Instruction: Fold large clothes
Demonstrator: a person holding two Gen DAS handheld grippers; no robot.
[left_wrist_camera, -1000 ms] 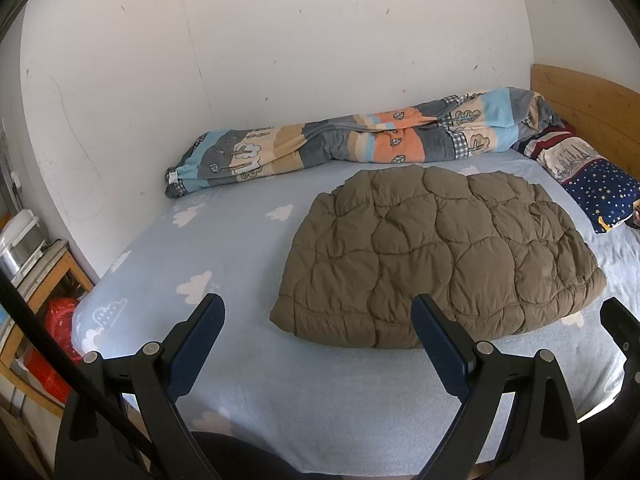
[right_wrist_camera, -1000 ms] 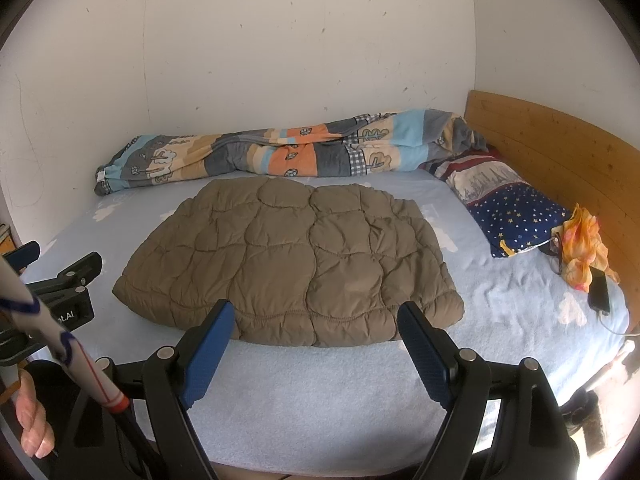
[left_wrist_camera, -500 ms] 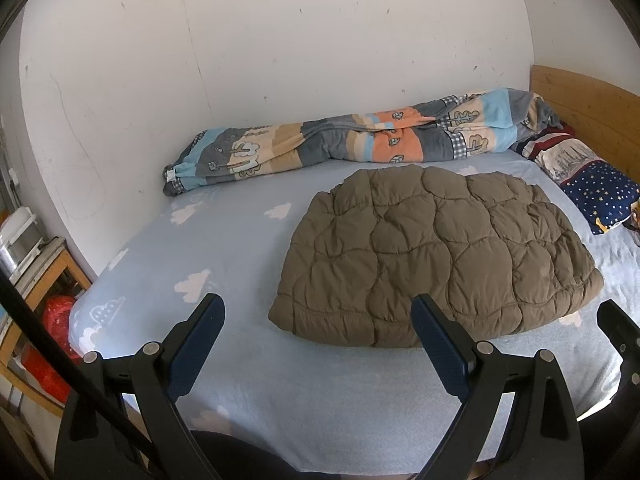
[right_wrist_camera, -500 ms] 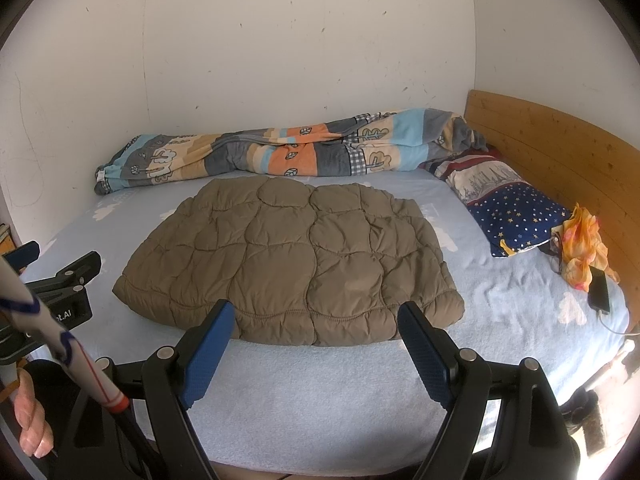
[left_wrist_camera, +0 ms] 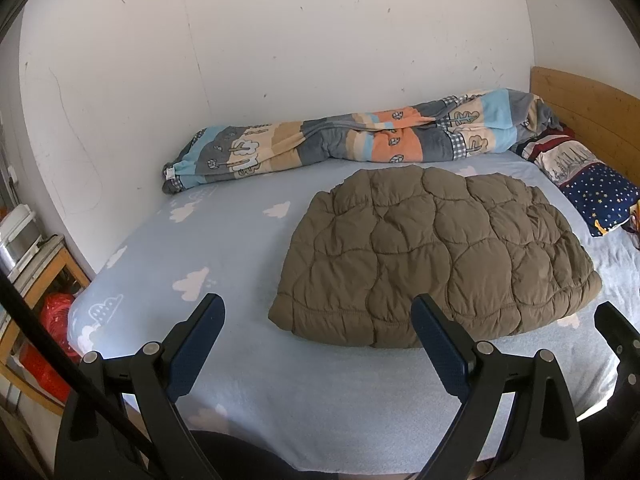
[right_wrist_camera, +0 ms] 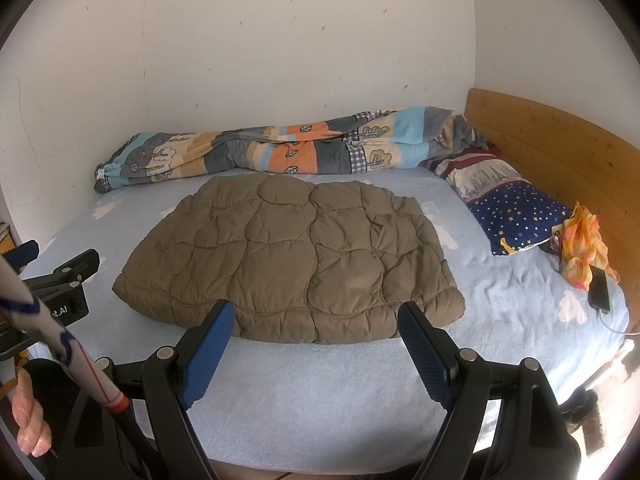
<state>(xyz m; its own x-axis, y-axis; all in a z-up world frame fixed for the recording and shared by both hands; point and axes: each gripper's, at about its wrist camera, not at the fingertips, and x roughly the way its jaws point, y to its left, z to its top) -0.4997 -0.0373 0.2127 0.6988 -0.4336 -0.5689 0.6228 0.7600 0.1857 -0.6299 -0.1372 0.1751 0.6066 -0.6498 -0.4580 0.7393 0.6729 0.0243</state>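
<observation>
A brown quilted puffer jacket [left_wrist_camera: 436,256] lies folded flat on the light blue bed sheet [left_wrist_camera: 224,248]; it also shows in the right wrist view [right_wrist_camera: 296,256]. My left gripper [left_wrist_camera: 318,312] is open and empty, held above the bed's near edge, short of the jacket's front left corner. My right gripper [right_wrist_camera: 314,318] is open and empty, just short of the jacket's front hem. The left gripper also shows at the left edge of the right wrist view [right_wrist_camera: 48,280].
A rolled patterned blanket [right_wrist_camera: 280,148] lies along the wall. A starry pillow [right_wrist_camera: 516,208], an orange cloth [right_wrist_camera: 584,244] and a phone [right_wrist_camera: 599,289] lie by the wooden headboard [right_wrist_camera: 560,152]. A wooden shelf with a red bag [left_wrist_camera: 56,316] stands left of the bed.
Both views have shifted very slightly; the jacket and grippers keep almost the same places. Both grippers stay open.
</observation>
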